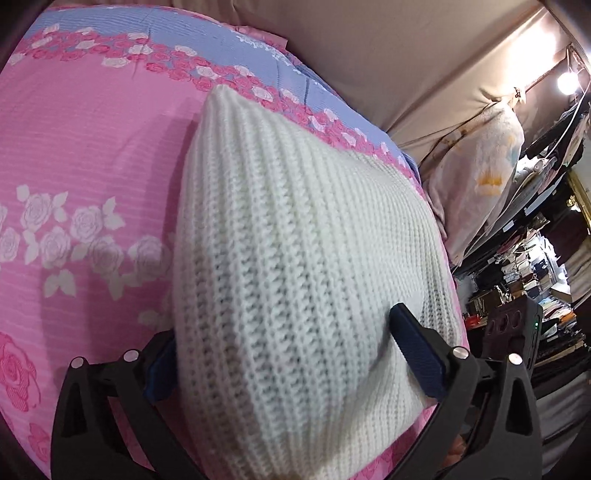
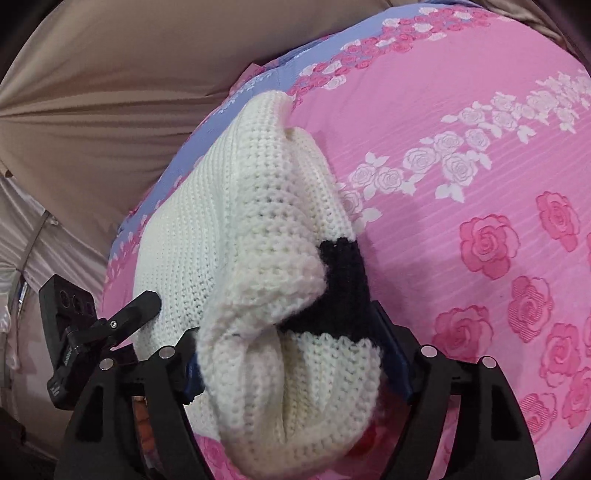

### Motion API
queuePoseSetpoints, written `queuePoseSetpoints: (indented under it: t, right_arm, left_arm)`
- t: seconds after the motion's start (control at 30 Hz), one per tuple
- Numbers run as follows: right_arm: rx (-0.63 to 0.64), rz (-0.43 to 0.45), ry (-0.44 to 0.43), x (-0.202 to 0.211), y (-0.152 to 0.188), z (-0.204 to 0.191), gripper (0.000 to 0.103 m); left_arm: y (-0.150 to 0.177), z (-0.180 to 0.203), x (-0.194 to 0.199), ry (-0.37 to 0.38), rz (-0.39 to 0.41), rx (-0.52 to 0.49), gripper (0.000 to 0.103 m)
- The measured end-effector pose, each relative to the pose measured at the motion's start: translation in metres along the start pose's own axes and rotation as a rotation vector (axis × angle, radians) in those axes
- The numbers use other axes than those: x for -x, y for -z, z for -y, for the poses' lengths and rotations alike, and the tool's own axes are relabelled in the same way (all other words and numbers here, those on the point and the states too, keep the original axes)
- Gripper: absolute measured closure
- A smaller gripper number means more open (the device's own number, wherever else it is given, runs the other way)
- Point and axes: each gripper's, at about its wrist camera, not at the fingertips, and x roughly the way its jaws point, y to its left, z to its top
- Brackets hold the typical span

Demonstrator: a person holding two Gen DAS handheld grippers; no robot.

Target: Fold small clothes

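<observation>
A white chunky-knit garment (image 1: 295, 221) hangs bunched over a pink rose-print bedspread (image 1: 92, 147). My left gripper (image 1: 282, 325) is shut on its near edge, and the blue pads (image 1: 417, 354) press into the knit on both sides. In the right wrist view the same garment (image 2: 258, 221) shows a black band (image 2: 343, 288) and thick folds. My right gripper (image 2: 280, 321) is shut on that folded end. The far corner of the knit rests on the bedspread (image 2: 461, 110). The left gripper's finger (image 2: 144, 302) pokes in from the left. Thick knit hides the fingertips.
Beige draped fabric (image 1: 369, 55) backs the bed, also seen as beige fabric (image 2: 92, 92). A pale bundled blanket (image 1: 480, 177) leans at the bed's right edge. Cluttered dark shelves (image 1: 535, 266) and a bright lamp (image 1: 567, 81) lie beyond. A lilac stripe (image 1: 110, 18) crosses the bedspread's far side.
</observation>
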Motion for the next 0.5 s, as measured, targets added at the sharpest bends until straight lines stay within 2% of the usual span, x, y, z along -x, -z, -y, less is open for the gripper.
queuePoseSetpoints:
  t: [0.07,0.13,0.23,0.3,0.4,0.5]
  right_arm:
    - [-0.010,0.000,-0.026,-0.005,-0.005,0.000,0.025]
    - [-0.028,-0.003,-0.053,-0.010,-0.011,0.000,0.034]
    - [-0.037,-0.001,-0.104,-0.012,-0.017,-0.005,0.058]
    - [0.023,0.042,-0.081,0.001,-0.018,-0.020,0.062]
    - [0.103,0.127,-0.063,0.033,-0.017,-0.048,0.064]
    - [0.150,0.241,-0.055,0.079,-0.016,-0.070,0.064]
  left_arm:
    - [-0.004,0.001,-0.003,-0.001,-0.001,0.012,0.005]
    - [-0.008,0.000,-0.005,0.013,-0.005,0.041,0.007]
    - [-0.013,0.004,-0.002,0.005,0.005,0.040,0.027]
    - [-0.016,0.015,0.008,0.033,0.025,-0.002,0.049]
    - [-0.021,0.041,0.028,0.076,0.055,-0.073,0.051]
    - [-0.025,0.066,0.054,0.163,0.079,-0.118,0.051]
